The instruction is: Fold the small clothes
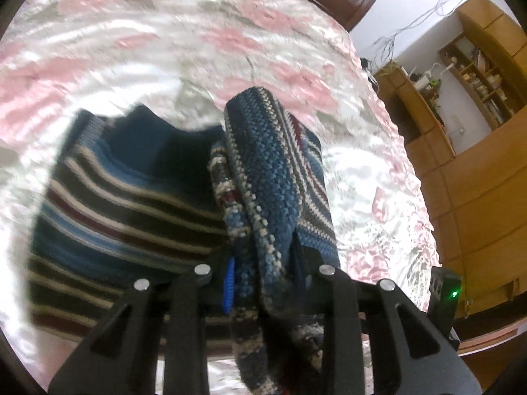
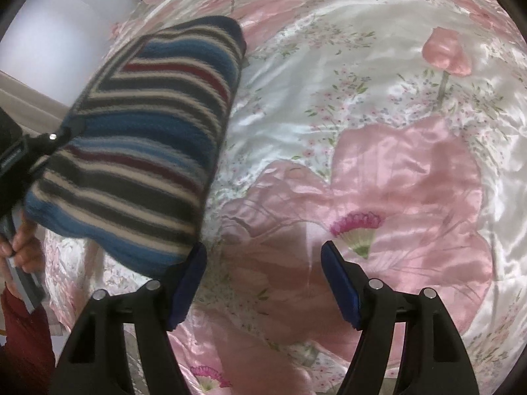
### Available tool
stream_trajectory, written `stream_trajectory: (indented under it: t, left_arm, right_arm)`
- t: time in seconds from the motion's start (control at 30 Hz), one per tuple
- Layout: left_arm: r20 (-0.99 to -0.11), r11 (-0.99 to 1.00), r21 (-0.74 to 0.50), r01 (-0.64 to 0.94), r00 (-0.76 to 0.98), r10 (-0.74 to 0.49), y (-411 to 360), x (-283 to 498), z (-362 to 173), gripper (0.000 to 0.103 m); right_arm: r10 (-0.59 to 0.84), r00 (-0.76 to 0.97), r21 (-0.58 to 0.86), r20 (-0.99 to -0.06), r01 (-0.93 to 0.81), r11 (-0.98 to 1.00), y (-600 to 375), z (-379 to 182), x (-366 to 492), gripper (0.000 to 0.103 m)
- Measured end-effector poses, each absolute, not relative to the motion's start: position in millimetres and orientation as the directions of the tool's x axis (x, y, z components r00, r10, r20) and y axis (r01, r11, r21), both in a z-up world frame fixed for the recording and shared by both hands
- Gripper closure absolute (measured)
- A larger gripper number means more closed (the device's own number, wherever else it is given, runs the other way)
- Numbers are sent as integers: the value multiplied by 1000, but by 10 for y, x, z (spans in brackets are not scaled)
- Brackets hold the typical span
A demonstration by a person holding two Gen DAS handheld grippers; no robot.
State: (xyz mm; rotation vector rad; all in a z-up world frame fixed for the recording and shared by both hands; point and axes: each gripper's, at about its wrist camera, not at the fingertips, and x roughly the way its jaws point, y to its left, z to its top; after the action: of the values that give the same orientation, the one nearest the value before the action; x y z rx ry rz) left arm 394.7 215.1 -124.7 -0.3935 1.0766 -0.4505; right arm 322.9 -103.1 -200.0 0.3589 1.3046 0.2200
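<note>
A small knitted garment (image 1: 273, 177) with blue, white, dark and maroon stripes is pinched in my left gripper (image 1: 263, 276), which is shut on a bunched fold of it. The rest of it (image 1: 108, 197) hangs to the left over the bed. In the right wrist view the same striped garment (image 2: 141, 138) is lifted above the bedspread at the left, with the left gripper (image 2: 42, 144) at its left edge. My right gripper (image 2: 263, 279) is open, blue pads apart, with nothing between them; its left fingertip (image 2: 191, 279) sits just under the garment's lower corner.
A shiny pink and white floral bedspread (image 2: 378, 171) covers the bed under both grippers. Wooden cabinets and shelves (image 1: 477, 75) stand to the right beyond the bed edge. A hand (image 2: 23, 247) and a red sleeve (image 2: 23, 339) show at the far left.
</note>
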Motion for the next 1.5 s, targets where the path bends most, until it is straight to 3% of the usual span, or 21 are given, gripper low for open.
stream_trajectory:
  t: [0.3, 0.73, 0.83, 0.9, 1.03, 1.13, 1.5]
  left_arm:
    - [-793, 902, -416, 110, 442, -420, 3017, 4087, -1161, 77]
    - [-840, 906, -424, -12, 378, -388, 3649, 4188, -2030, 75]
    - [-841, 911, -413, -1, 383, -382, 3632, 4177, -2011, 71]
    - [-855, 929, -370, 4, 390, -342, 3619, 4148, -1940, 56]
    - [-854, 935, -354, 8, 404, -327, 3704, 3969, -1694, 47]
    - [-836, 933, -358, 16, 440, -329, 3777, 3701, -1476, 34]
    - [-867, 959, -268, 93, 412, -282, 3527, 3345, -1583, 33]
  right_arm:
    - [376, 240, 382, -895, -21, 924, -621, -1993, 3337, 30]
    - [365, 197, 352, -910, -100, 931, -228, -2059, 3334, 30]
    - [353, 192, 337, -916, -111, 935, -161, -2063, 3335, 30]
    - [357, 189, 341, -915, -111, 933, -104, -2062, 3342, 30]
    - [369, 200, 352, -908, -113, 929, -13, -1990, 3326, 30]
    - [376, 212, 358, -902, -118, 926, 47, -1933, 3301, 30]
    - [373, 214, 354, -903, -124, 927, 324, -1844, 3220, 30]
